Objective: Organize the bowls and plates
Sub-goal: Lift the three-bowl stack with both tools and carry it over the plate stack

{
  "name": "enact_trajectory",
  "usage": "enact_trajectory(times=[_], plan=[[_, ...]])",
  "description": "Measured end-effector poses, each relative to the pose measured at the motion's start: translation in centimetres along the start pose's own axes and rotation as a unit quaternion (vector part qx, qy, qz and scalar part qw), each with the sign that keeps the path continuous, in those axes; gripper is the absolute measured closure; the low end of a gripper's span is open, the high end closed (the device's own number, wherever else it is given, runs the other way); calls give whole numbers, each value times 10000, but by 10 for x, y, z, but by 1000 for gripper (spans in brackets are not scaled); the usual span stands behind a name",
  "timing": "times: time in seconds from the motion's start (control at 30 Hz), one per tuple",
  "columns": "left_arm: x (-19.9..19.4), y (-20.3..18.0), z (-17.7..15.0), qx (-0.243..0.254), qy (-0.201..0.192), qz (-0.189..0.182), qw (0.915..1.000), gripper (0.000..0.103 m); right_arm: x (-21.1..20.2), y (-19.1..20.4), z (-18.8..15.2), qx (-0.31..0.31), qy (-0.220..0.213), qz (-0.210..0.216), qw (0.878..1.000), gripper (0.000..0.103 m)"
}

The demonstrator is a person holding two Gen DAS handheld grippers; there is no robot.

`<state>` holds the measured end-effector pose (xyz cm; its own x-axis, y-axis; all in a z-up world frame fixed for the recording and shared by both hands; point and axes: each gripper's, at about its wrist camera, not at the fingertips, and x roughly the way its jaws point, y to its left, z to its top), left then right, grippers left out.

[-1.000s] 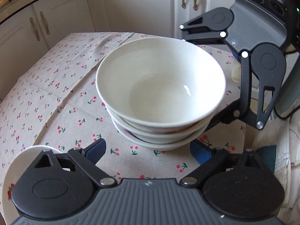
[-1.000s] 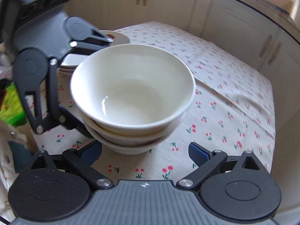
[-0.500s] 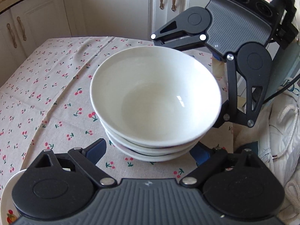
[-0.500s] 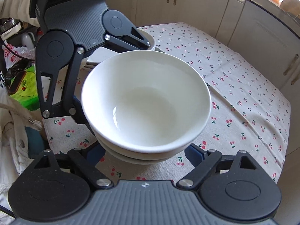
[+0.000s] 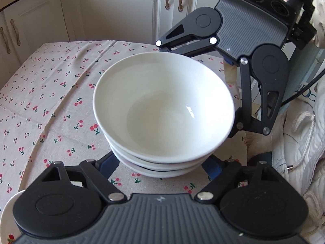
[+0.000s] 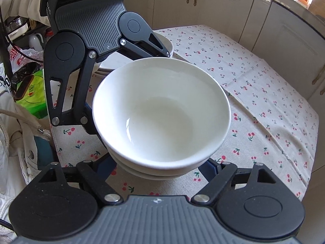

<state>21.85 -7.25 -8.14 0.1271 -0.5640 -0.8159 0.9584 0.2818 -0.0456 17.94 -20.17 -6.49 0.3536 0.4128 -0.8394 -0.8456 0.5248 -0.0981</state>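
A stack of three white bowls (image 5: 162, 109) (image 6: 160, 113) stands on the cherry-print tablecloth (image 5: 50, 101). My left gripper (image 5: 160, 164) straddles the lowest bowl from the near side of its view, its blue pads (image 5: 107, 162) tucked under the rims. My right gripper (image 6: 160, 166) straddles the same stack from the opposite side, blue pads (image 6: 211, 168) close to the bottom bowl. Both pairs of jaws are closing with the stack between them. The rims hide the pad tips, so no press shows. Each gripper's black linkage (image 5: 264, 93) (image 6: 61, 81) shows across the stack in the other's view.
A pile of white plates (image 6: 164, 42) sits on the table behind the left gripper. Another plate's rim (image 5: 8, 211) shows at the lower left. White cabinets (image 5: 121, 10) ring the table. A green packet (image 6: 32, 95) and bags lie off the table's edge.
Both grippers have drawn in closer to the bowl stack and tilted. Their jaws have narrowed from wide apart to hugging the lowest bowl. The bowls have stayed put.
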Motion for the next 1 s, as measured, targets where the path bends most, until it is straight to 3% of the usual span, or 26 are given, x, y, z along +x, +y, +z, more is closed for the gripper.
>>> enact_trajectory(times=[0.7,1.0], plan=[[0,2,4,66,136,-143,9998,19,5,-6,4,-8,139,148,9998,16],[-12,-3,4,92,-28,2,10000,20,-1,-1,12,-60,169,24,9998,16]])
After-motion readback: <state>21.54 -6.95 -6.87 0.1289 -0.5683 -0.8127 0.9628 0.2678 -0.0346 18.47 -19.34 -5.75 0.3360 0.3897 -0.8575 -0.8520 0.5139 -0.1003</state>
